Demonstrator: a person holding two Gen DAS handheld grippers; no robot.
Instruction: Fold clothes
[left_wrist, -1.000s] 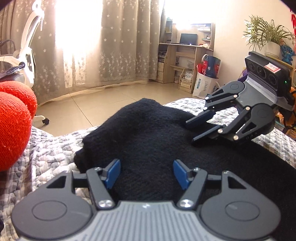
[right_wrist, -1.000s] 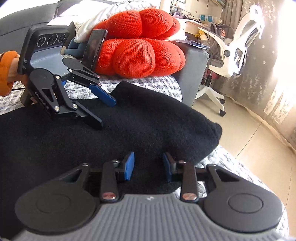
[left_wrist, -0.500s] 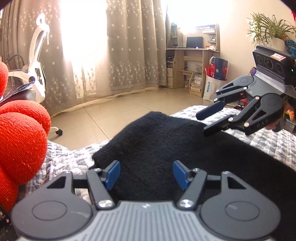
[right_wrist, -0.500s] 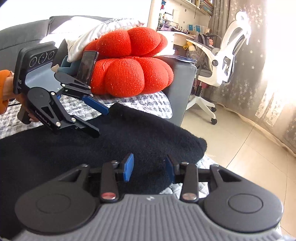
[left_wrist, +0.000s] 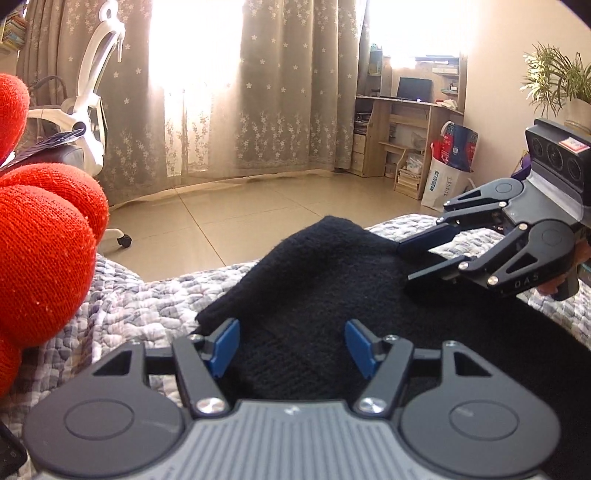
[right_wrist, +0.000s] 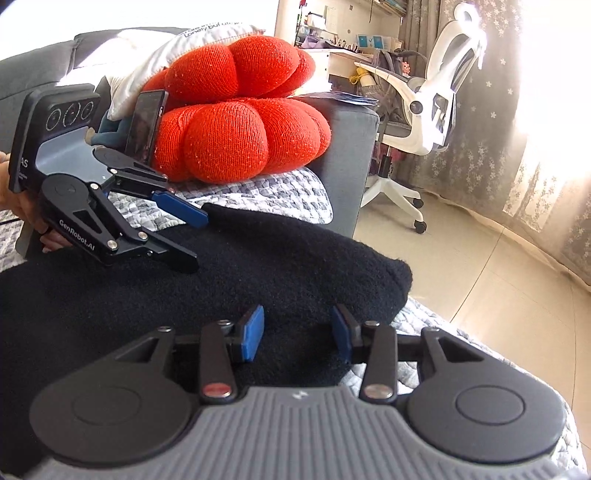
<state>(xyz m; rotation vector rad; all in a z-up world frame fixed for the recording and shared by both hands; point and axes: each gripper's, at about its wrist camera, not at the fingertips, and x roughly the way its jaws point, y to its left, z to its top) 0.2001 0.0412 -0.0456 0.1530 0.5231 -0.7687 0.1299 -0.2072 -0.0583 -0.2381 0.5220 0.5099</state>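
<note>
While both grippers hang low over the work, nearest to the left wrist camera sits the left gripper (left_wrist: 291, 347), its jaws parted with nothing pinched, the blue pads (left_wrist: 224, 345) standing clear on either side of the black knit garment (left_wrist: 314, 295) below them. Over on the right wrist view it's the same story: the right gripper (right_wrist: 297, 334) has just been opening, black knit lying between its jaws but no pad pressing on it, so I read that as a release. Both tools seem to be letting go so the cloth can settle flat.

The garment itself lies spread on the grey patterned quilt (left_wrist: 147, 306), one folded end reaching toward the sofa's front edge, just short of the tiled floor (left_wrist: 266, 218). Judging by that doubled, rounded end, a fold looks laid down and the next one is still to come.

Beyond it, toward the sofa's armrest end, a fat red knitted cushion (right_wrist: 236, 122) is parked well out of the folding area, a phone (right_wrist: 146, 123) propped against it. Farther off stand a white office chair (right_wrist: 432, 107) and the sunlit curtains (left_wrist: 280, 92).
</note>
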